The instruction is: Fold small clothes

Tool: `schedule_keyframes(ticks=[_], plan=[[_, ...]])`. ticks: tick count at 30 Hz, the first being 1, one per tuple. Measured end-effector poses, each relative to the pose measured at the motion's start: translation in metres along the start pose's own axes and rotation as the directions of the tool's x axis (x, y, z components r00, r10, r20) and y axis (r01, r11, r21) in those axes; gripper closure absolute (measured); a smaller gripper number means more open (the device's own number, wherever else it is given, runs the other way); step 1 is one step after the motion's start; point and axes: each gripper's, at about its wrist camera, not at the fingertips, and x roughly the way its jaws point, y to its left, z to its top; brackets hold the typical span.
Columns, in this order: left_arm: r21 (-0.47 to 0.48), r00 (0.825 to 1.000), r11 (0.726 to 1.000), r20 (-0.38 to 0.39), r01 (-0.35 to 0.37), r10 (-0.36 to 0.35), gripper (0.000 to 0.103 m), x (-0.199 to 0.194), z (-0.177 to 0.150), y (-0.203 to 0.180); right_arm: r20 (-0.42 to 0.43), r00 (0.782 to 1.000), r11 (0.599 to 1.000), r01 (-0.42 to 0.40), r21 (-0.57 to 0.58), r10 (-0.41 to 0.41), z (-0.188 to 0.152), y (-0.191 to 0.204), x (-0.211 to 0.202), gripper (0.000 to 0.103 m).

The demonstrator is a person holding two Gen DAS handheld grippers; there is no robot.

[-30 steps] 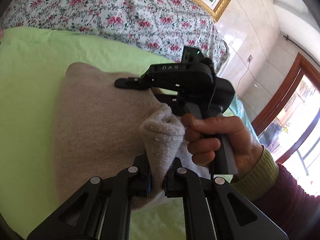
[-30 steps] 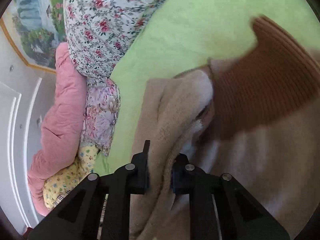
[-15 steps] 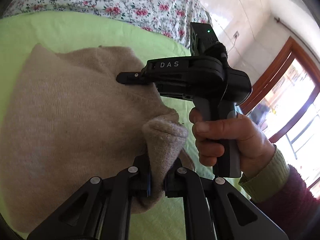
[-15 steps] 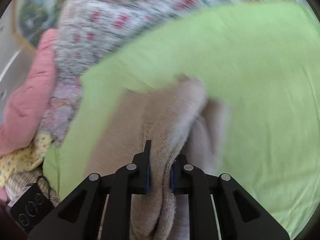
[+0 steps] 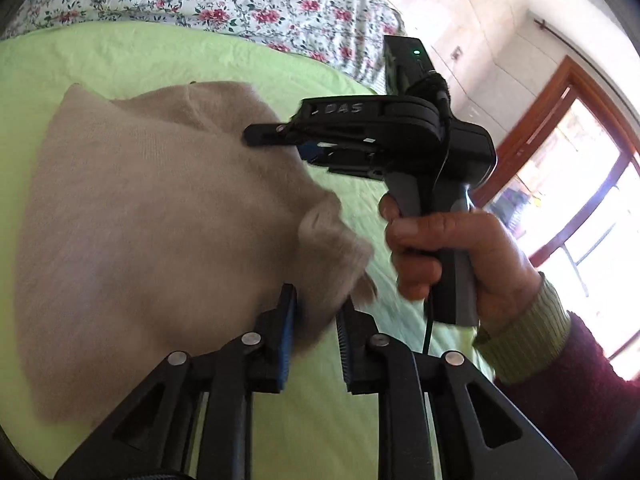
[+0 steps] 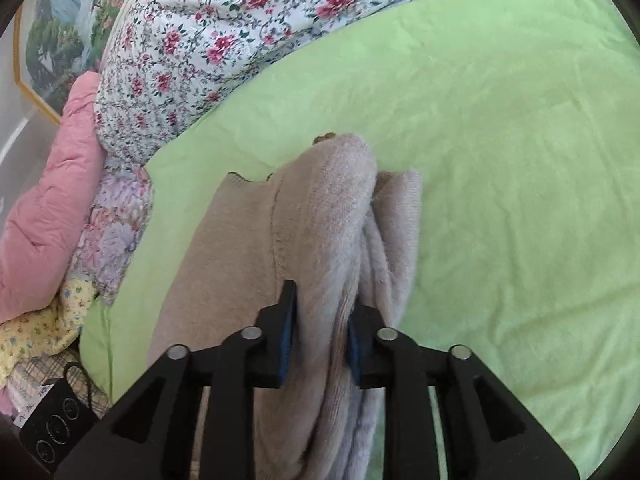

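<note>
The beige knit garment (image 5: pixel 152 216) lies folded on the green bed sheet (image 5: pixel 120 60), its broad body spread to the left and far side in the left wrist view. A bunched corner of it sits between the fingers of the left gripper (image 5: pixel 316 320), whose jaws have just been opening: the left finger (image 5: pixel 286 320) touches the cloth, while a gap shows beside the right one, so the corner looks released rather than pinched.

The right gripper (image 6: pixel 320 324) has likewise just been opening. Its fingers stand a little apart astride a thick folded ridge of the garment (image 6: pixel 320 240), which still fills the gap between them; whether the pads press on it cannot be told for certain.

In the right wrist view the garment's long axis runs straight away from the fingers, near to far, ending in a rounded fold. Both grippers are at the garment's near edge, so the coming move probably turns on drawing straight back along that axis without dragging the fold.

Only the left wrist view shows the person's hand (image 5: pixel 448 256) gripping the right tool's handle, and a bright window (image 5: pixel 580 200) at right. Only the right wrist view shows the stacked layers at the fold, the floral quilt (image 6: pixel 224 40) and the pink bedding (image 6: pixel 52 200).
</note>
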Motion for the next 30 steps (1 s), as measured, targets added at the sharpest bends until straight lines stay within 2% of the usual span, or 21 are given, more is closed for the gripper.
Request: schedule_keyframes(ticks=[1, 3, 5, 9, 14, 18, 20, 21, 22, 23, 24, 26, 27, 28, 30], plan=[[0.010, 1.000, 1.000, -0.004, -0.005, 0.005, 0.078, -0.010, -0.006, 0.001, 0.006, 1.000, 1.000, 0.006, 0.000, -0.006, -0.002, 0.002, -0.005, 0.073], [0.030, 0.999, 0.999, 0.010, -0.044, 0.044, 0.077, -0.032, -0.017, 0.002, 0.030, 0.999, 1.000, 0.010, -0.001, -0.010, -0.012, 0.010, -0.022, 0.054], [0.040, 0.995, 0.994, 0.028, -0.102, 0.101, 0.075, -0.058, -0.034, 0.010, 0.051, 0.999, 1.000, 0.008, -0.009, -0.007, -0.026, 0.019, -0.038, 0.042], [0.002, 0.966, 0.968, 0.069, -0.249, 0.248, 0.064, -0.087, -0.057, 0.034, 0.074, 0.997, 1.000, 0.001, 0.006, -0.001, -0.058, 0.029, -0.060, 0.040], [-0.031, 0.944, 0.945, 0.053, -0.325, 0.326, 0.064, -0.077, -0.058, 0.059, 0.090, 0.995, 0.999, 0.030, 0.038, -0.033, -0.095, 0.035, -0.071, 0.040], [-0.022, 0.914, 0.915, 0.058, -0.402, 0.402, 0.064, -0.057, -0.049, 0.073, 0.092, 0.995, 0.998, 0.040, 0.040, -0.044, -0.112, 0.043, -0.070, 0.040], [-0.032, 0.910, 0.911, 0.055, -0.411, 0.412, 0.064, -0.051, -0.048, 0.078, 0.087, 0.995, 0.999, 0.043, 0.033, -0.045, -0.116, 0.045, -0.064, 0.040], [-0.041, 0.905, 0.906, 0.046, -0.421, 0.423, 0.068, -0.044, -0.046, 0.081, 0.081, 0.996, 0.999, 0.045, 0.029, -0.047, -0.116, 0.045, -0.061, 0.042], [-0.043, 0.905, 0.906, 0.046, -0.421, 0.423, 0.078, -0.040, -0.045, 0.082, 0.073, 0.996, 0.999, 0.046, 0.024, -0.048, -0.116, 0.045, -0.058, 0.049], [-0.043, 0.906, 0.907, 0.048, -0.420, 0.422, 0.093, -0.040, -0.044, 0.082, 0.056, 0.997, 0.998, 0.050, 0.026, -0.052, -0.114, 0.043, -0.052, 0.076], [-0.051, 0.888, 0.890, 0.067, -0.453, 0.455, 0.093, -0.044, -0.043, 0.079, 0.056, 0.997, 0.999, 0.042, 0.035, -0.044, -0.114, 0.042, -0.053, 0.084], [-0.061, 0.862, 0.870, 0.120, -0.489, 0.492, 0.094, -0.059, -0.043, 0.074, 0.116, 0.993, 0.999, 0.006, 0.037, -0.010, -0.111, 0.043, -0.068, 0.089], [-0.056, 0.852, 0.861, 0.122, -0.506, 0.508, 0.094, -0.060, -0.044, 0.072, 0.162, 0.987, 1.000, 0.017, 0.017, -0.020, -0.108, 0.045, -0.082, 0.093], [-0.051, 0.843, 0.850, 0.114, -0.524, 0.526, 0.095, -0.058, -0.047, 0.073, 0.173, 0.984, 0.999, 0.032, 0.008, -0.033, -0.109, 0.045, -0.086, 0.093], [-0.056, 0.838, 0.842, 0.080, -0.537, 0.540, 0.095, -0.051, -0.056, 0.076, 0.141, 0.988, 0.998, 0.057, 0.019, -0.059, -0.109, 0.033, -0.081, 0.093]])
